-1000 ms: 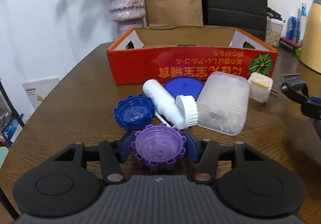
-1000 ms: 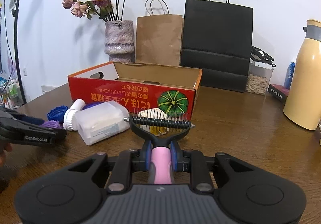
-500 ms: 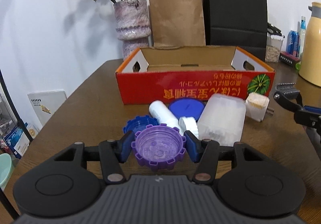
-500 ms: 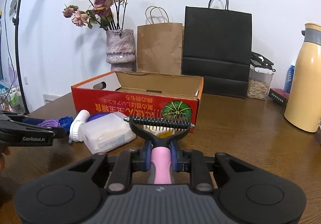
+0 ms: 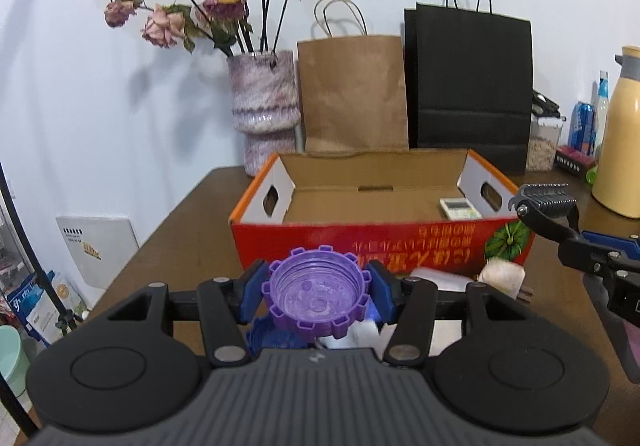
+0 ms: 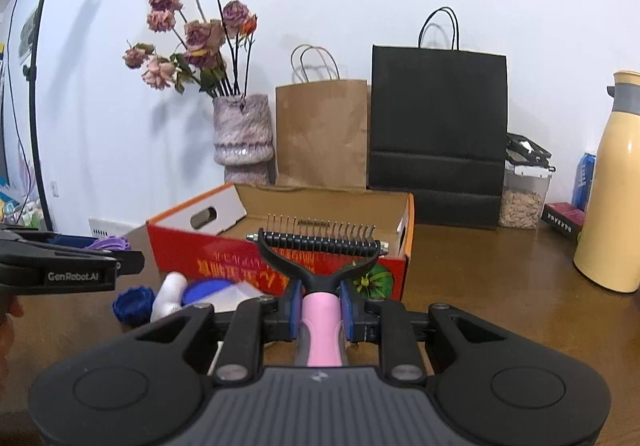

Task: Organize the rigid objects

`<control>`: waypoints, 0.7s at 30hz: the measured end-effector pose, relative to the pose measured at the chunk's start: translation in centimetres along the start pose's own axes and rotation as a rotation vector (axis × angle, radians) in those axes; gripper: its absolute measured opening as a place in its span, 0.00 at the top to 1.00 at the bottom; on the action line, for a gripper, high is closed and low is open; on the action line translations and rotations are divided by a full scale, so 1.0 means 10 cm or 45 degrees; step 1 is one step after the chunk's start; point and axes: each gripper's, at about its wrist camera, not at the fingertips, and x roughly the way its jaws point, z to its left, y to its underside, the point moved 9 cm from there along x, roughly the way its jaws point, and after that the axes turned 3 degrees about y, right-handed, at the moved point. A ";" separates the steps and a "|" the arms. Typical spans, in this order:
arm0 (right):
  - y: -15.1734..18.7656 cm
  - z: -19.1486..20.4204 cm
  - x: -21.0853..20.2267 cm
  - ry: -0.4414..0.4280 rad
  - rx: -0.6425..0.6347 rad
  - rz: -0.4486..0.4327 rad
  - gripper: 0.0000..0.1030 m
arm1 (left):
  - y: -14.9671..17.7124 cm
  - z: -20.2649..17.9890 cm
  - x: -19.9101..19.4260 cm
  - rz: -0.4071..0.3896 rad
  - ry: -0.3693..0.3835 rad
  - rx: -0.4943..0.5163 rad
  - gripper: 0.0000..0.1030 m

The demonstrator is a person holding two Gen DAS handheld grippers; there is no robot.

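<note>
L gripper point(image 5: 316, 288): pinching purple notched plastic cap point(image 5: 316, 294), held above table's near-left area.
R gripper point(image 6: 320, 310): clamped on pink-handled black metal-toothed comb point(image 6: 320, 246), just before box's near wall.
Red cardboard box point(image 5: 360, 238): open, white remote point(image 5: 460, 208) in far-right corner.

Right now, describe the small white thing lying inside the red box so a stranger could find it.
Find the red cardboard box in front of the paper bags. At its right end lies a white remote control, flat on the floor. It is the only thing visible inside.
</note>
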 end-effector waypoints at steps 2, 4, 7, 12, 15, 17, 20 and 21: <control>-0.06 0.01 0.02 -0.001 0.003 -0.011 0.81 | -0.06 -0.01 0.02 -0.015 -0.002 -0.004 0.46; -0.12 0.02 0.05 -0.002 0.005 -0.021 0.81 | -0.12 0.00 0.04 -0.023 -0.001 -0.018 0.46; -0.19 0.02 0.10 -0.003 0.015 -0.032 0.81 | -0.20 0.03 0.08 -0.039 -0.009 -0.037 0.46; -0.32 0.04 0.20 -0.004 0.026 -0.052 0.81 | -0.33 0.09 0.17 -0.063 -0.019 -0.074 0.46; -0.37 0.06 0.28 -0.003 0.029 -0.059 0.81 | -0.39 0.12 0.25 -0.073 -0.025 -0.093 0.46; -0.42 0.07 0.34 -0.004 0.034 -0.064 0.81 | -0.43 0.14 0.29 -0.079 -0.028 -0.104 0.46; -0.48 0.08 0.44 -0.004 0.048 -0.073 0.81 | -0.49 0.16 0.37 -0.088 -0.036 -0.117 0.46; -0.50 0.09 0.47 -0.004 0.049 -0.074 0.81 | -0.51 0.16 0.40 -0.089 -0.036 -0.121 0.46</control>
